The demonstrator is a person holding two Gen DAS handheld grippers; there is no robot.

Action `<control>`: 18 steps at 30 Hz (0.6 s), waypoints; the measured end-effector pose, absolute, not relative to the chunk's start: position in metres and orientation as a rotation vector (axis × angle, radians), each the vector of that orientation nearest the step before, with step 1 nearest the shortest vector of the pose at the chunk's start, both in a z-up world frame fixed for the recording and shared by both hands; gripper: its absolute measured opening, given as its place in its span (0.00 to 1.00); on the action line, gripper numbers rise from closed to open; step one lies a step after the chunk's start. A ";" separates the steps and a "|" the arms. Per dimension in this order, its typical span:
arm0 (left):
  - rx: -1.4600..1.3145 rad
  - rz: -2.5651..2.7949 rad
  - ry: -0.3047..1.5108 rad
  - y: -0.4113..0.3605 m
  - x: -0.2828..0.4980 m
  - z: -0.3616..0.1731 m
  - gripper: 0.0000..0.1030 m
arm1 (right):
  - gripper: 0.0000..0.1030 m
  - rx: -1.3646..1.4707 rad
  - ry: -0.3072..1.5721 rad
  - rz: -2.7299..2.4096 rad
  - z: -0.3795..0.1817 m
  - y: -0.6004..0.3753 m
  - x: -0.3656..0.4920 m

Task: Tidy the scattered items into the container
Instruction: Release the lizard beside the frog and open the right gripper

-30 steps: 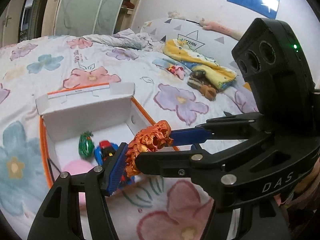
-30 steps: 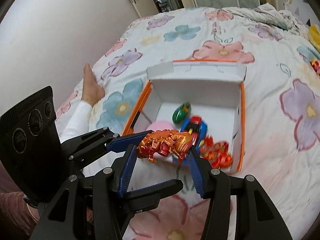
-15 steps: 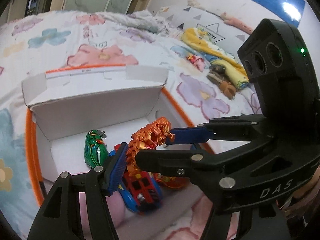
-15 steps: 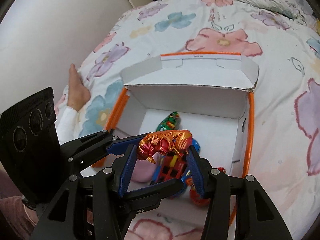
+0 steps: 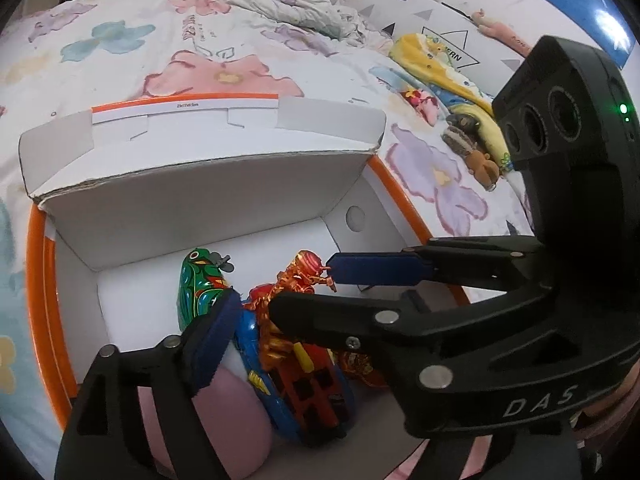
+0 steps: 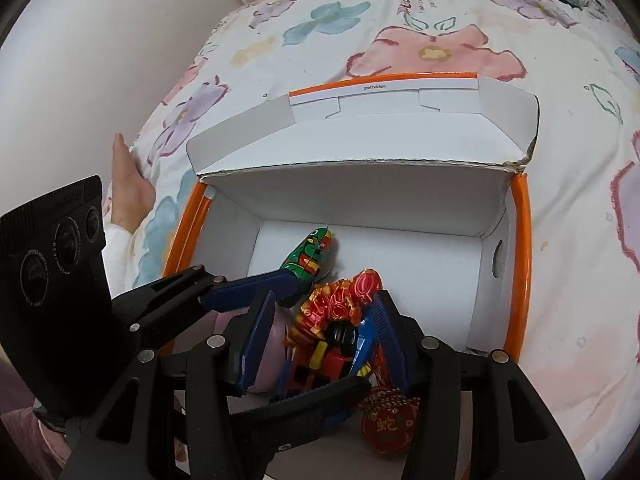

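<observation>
Right gripper [image 6: 320, 328] jaws spread around orange-red metallic dragon figure [image 6: 340, 304], grip uncertain, left gripper [image 5: 280, 300] gaping empty, both over white orange-edged cardboard box [image 6: 520, 248].

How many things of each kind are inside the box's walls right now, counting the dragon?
Green tin frog: 1
Toy car: 1
Dragon figure: 1
Pink round item: 1
Red ornament: 1
Total: 5
</observation>
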State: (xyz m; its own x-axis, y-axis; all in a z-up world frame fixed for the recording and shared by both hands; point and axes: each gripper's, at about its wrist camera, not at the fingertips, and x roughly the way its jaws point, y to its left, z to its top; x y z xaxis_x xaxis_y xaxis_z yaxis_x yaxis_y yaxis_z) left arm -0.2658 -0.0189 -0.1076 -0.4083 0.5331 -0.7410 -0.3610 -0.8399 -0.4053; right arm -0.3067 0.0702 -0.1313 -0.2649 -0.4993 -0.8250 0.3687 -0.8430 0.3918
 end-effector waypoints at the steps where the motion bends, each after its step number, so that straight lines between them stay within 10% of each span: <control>1: -1.283 2.255 -0.242 -0.019 -0.266 -0.107 0.84 | 0.49 1.458 -0.155 -2.138 -0.131 0.070 -0.306; 9: -1.283 2.365 -0.216 -0.022 -0.255 -0.085 0.99 | 0.82 1.384 -0.236 -2.214 -0.110 0.079 -0.291; 18: -1.296 2.447 -0.171 -0.032 -0.244 -0.068 0.99 | 0.82 1.363 -0.228 -2.282 -0.088 0.084 -0.272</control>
